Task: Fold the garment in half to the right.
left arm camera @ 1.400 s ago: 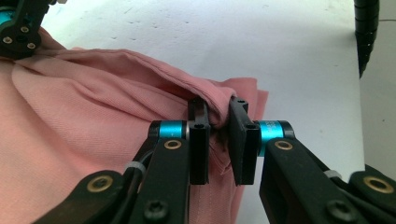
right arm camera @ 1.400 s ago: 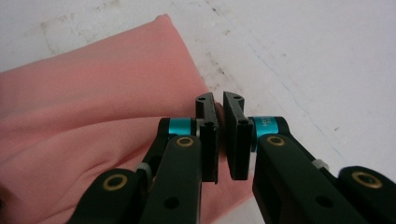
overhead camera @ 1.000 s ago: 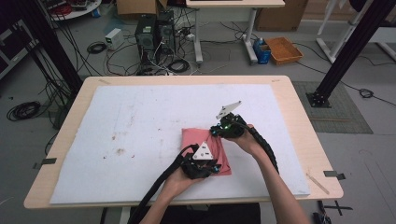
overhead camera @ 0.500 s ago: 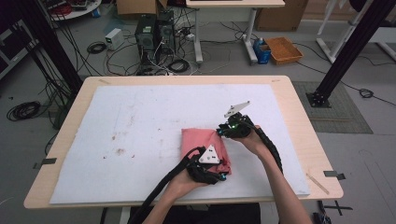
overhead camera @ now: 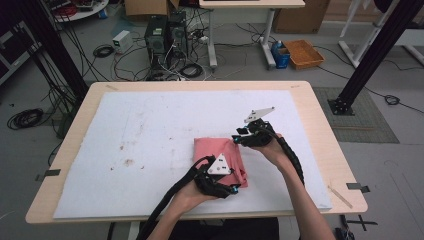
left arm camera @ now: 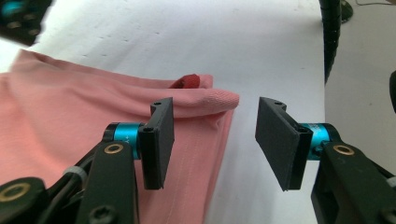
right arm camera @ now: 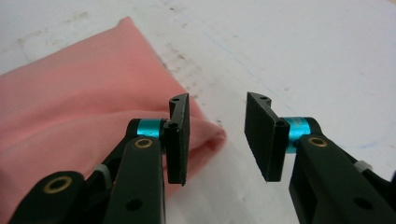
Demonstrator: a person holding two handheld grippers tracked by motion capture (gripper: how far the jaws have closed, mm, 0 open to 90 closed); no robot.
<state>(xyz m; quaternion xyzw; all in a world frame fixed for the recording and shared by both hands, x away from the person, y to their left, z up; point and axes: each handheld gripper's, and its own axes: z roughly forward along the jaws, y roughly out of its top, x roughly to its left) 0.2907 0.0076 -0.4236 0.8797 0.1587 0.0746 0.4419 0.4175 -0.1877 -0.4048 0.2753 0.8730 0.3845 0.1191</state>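
between our two hands, near the front edge of the table, sit the tools we work with. our left gripper, a black two-jaw tool with blue collars behind its flat pads, stands spread; its jaws have just been opening, and in the left gripper view we see a clear gap between the pads with nothing pinched. the rolled corner of the folded pink cotton cloth lies on the white surface just beyond and partly behind the left pad, free of both pads. a small dark red tab peeks out of the fold at that corner.

our right gripper, built the same, is also parted; its jaws have just been opening too, and in the right gripper view the pads stand apart with nothing pressed between them. the cloth's rounded corner rests beside and behind the left pad, on the bare sheet.

from the high view, the cloth lies folded into a rough square on the white padded sheet that covers the pale wooden table, right of centre and toward our side. the left gripper sits at the cloth's near corner, the right gripper at its far right corner. a few brown stains mark the sheet to the cloth's left.
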